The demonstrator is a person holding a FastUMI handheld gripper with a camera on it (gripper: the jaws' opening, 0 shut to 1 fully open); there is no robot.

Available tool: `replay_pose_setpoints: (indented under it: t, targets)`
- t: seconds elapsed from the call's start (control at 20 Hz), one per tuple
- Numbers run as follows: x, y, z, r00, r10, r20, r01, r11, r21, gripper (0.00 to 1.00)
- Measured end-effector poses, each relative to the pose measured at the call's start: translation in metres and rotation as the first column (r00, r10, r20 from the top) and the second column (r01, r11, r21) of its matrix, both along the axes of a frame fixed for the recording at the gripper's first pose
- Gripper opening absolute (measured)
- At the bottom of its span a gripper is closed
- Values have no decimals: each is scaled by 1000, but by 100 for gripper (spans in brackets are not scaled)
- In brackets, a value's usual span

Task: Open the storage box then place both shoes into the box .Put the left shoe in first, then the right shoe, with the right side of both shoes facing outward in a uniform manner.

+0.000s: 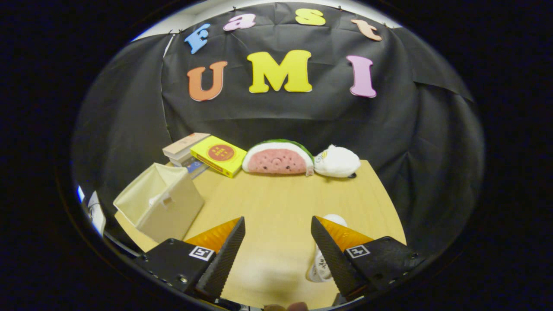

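Hovering tongs [278, 242] wide, empty; white shoe [322, 259] behind rt finger; storage box [160, 207] ahead-left, open.

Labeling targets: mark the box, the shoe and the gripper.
box [173, 211]: gripper view, front wall.
shoe [320, 267]: gripper view, white side beside the right finger.
gripper [278, 233]: gripper view, open gap between fingertips.

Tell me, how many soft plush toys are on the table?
2. A watermelon-slice plush sits at the table's far edge, beyond the open gripper. A white plush lies touching its right end. Others may hide behind the books.
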State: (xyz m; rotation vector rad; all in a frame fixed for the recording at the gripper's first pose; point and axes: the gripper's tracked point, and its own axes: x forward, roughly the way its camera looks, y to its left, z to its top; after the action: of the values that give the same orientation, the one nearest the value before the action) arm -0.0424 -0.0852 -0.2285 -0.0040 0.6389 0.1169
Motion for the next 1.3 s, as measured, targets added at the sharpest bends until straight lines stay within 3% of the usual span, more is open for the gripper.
replay_pose_setpoints:
  t: [0.4, 0.65, 0.95, 1.1, 1.25, 1.3]
  targets:
    - [-31, -115, -99, 987, -87, -139, 83, 996, -35, 95]
    - [-31, -131, -152, 963, -110, -246, 109, 994, -18, 95]
    - [-5, -129, -165, 950, -133, -281, 139, 990, 2, 93]
    - [1, -128, -172, 937, -135, -323, 153, 988, 29, 52]
    - [4, -125, -172, 919, -134, -371, 172, 983, 70, 29]
    - [3, -129, -176, 913, -151, -378, 182, 982, 46, 29]
